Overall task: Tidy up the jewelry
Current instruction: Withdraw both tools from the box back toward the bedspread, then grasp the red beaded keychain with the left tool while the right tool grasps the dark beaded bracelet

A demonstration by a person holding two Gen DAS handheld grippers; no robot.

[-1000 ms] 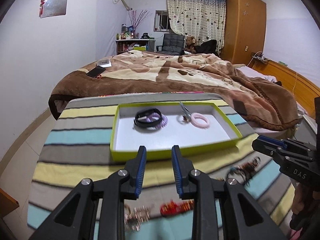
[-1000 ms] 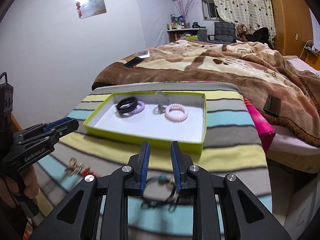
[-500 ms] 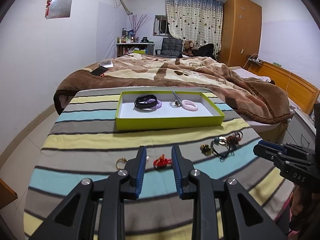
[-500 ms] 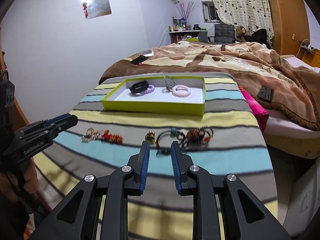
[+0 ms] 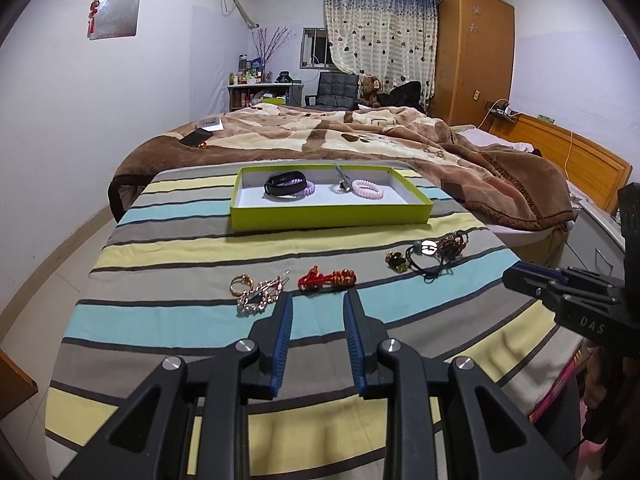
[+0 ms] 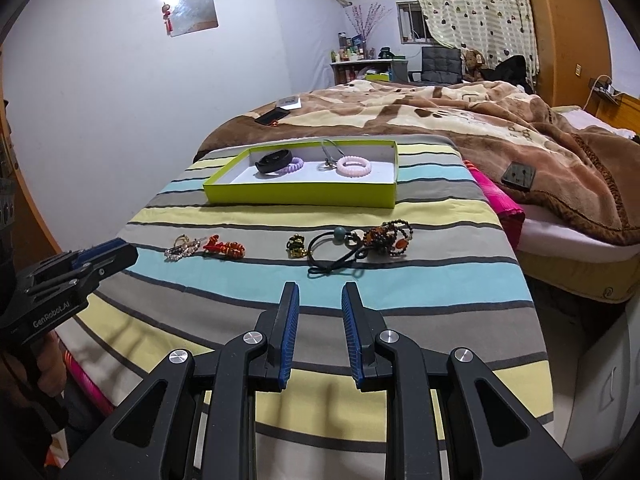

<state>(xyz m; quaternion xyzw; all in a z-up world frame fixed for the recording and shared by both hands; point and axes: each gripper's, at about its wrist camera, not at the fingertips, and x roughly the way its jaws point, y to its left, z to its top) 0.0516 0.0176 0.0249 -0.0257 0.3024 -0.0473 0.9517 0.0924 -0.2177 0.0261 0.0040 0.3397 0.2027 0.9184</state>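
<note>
Fingers [image 5: 285,316] on both the left gripper [image 5: 318,306] and right gripper [image 6: 320,294] parted and empty, hovering near the striped table's [image 5: 168,312] near edge, short of the red ornament [image 5: 326,278].

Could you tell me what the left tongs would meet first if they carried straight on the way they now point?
Probably the red beaded ornament: it lies on the striped cloth just beyond the gap of the open, empty left tongs. Since they tilt downward, bare cloth short of it may come first; depth is unclear.
</note>
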